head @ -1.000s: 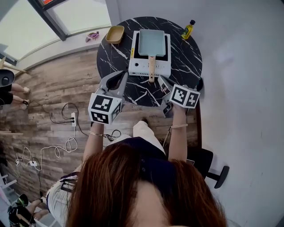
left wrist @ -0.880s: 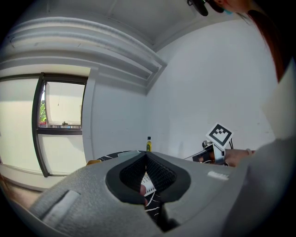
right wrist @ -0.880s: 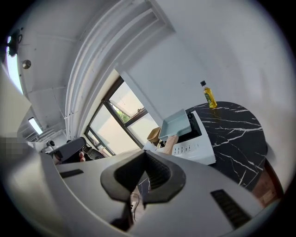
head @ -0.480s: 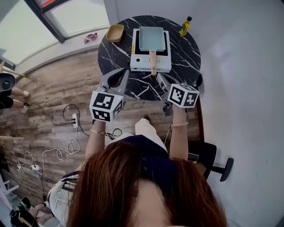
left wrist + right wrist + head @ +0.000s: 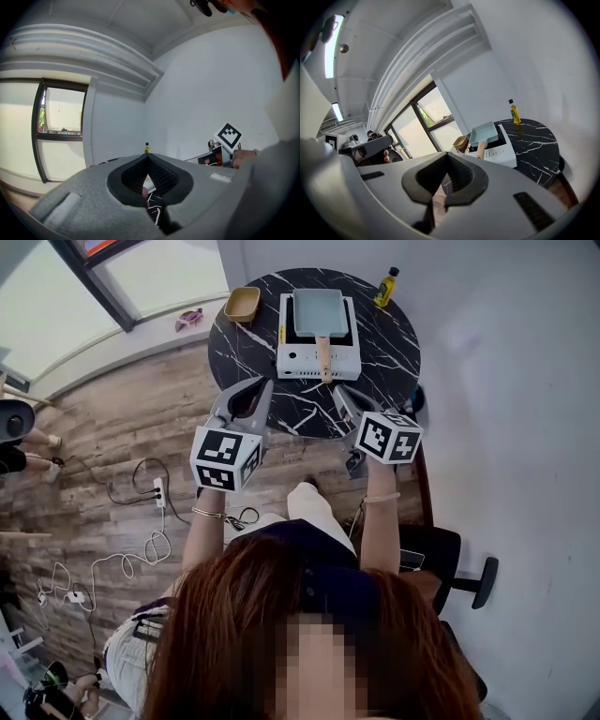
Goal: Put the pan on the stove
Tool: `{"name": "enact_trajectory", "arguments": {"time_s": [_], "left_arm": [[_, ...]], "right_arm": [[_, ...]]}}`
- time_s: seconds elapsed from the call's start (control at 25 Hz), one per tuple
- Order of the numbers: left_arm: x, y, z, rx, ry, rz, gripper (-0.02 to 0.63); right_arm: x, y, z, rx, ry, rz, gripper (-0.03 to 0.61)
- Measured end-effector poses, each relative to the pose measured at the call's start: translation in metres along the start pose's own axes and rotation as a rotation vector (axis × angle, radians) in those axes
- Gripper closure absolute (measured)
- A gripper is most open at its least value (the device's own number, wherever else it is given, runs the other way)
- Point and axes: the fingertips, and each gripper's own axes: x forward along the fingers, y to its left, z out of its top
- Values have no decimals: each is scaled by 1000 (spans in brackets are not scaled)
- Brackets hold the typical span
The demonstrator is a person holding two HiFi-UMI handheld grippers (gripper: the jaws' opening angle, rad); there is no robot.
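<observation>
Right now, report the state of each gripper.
Left gripper: closed, holding nothing.
Right gripper: closed, holding nothing.

No readable txt or nos. (yellow label (image 5: 280, 334) on stove (image 5: 302, 360) too small).

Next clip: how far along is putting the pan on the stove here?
Done: the pan sits on the white stove on the round table, handle toward the person. In hand: nothing; the left gripper and right gripper are both shut and empty, short of the stove. Left: nothing apparent.
</observation>
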Motion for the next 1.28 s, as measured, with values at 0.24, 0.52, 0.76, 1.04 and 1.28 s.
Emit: {"name": "enact_trajectory", "arguments": {"time_s": [0.24,0.52,0.76,1.04,1.28], "left_arm": [[-17,-7,3,2,-16,-4,601],[-35,-14,5,13,-31,-18,601],[-51,-19,9,24,-49,-29,601],[-74,-21,14,33,-68,-38,601],[-90,-25,16,39,-78,-52,601]], "right_arm": [[-15,16,-1,-33,-22,-5,569],[-30,34,-2,-65,-54,-17,569],[-41,50,-3,-88,-76,-24,569],[-53,73,-5,-121,-102,-40,569],[-64,93,-5,-167,-133,-65,569]]}}
